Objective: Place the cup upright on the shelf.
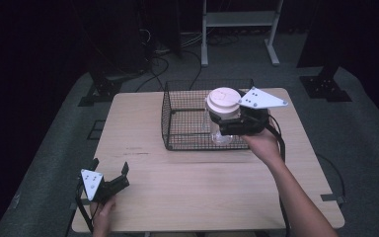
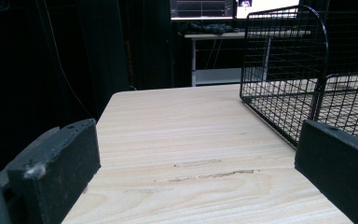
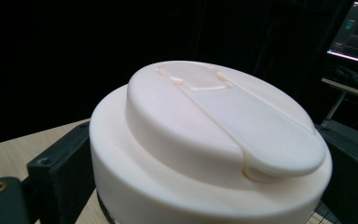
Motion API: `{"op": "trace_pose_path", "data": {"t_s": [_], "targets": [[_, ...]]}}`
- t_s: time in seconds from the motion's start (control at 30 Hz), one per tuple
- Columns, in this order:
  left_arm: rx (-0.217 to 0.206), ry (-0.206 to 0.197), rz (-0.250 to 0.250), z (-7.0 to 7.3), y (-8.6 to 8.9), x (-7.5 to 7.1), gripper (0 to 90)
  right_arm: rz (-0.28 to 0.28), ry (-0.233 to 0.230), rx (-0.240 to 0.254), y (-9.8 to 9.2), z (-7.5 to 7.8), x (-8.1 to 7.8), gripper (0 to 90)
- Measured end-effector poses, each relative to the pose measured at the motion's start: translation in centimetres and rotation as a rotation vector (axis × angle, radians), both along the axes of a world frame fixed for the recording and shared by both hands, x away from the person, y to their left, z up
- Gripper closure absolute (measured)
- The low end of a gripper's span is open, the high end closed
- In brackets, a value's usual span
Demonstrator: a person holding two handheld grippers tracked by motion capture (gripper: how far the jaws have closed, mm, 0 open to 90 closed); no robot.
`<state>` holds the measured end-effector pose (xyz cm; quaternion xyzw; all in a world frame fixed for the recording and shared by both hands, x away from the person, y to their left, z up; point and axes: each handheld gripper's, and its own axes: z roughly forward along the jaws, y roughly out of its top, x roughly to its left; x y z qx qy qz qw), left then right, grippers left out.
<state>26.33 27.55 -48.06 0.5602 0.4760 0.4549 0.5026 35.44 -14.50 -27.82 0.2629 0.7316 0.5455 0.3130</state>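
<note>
Clamped on a clear jar (image 1: 220, 129) with a white lid (image 1: 224, 101), the right gripper (image 1: 237, 123) holds it upright over the near right part of the black wire basket (image 1: 177, 118), its two black jaws pressed against the jar just under the lid, as the right gripper view shows from close up. Down at the near left corner of the wooden table (image 1: 202, 182), the left gripper (image 1: 109, 174) rests with its jaws spread wide and nothing between them, well apart from the basket.

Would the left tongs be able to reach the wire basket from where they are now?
Probably yes: bare table lies between the open left tongs and the wire basket, whose near left wall is unobstructed.
</note>
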Motion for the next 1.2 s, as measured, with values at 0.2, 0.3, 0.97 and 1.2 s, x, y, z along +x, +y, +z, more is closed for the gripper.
{"op": "trace_pose_path", "data": {"t_s": [0.2, 0.3, 0.97, 1.2], "targets": [[-0.002, 0.0, -0.001, 0.0, 0.0, 0.0, 0.0, -0.019, 0.0, -0.001, 0.6, 0.9, 1.7, 4.3], [-0.004, -0.001, 0.0, 0.0, 0.0, 0.0, 0.0, -0.025, 0.005, -0.002, 0.9, 1.1, 2.5, 4.3], [-0.005, -0.002, -0.003, 0.0, 0.1, 0.0, 0.0, -0.089, 0.012, -0.034, 2.8, 0.2, 7.3, 4.3], [-0.006, -0.003, -0.003, 0.0, 0.1, 0.0, 0.0, -0.102, 0.02, -0.021, 3.0, -0.8, 8.9, 4.3]]}}
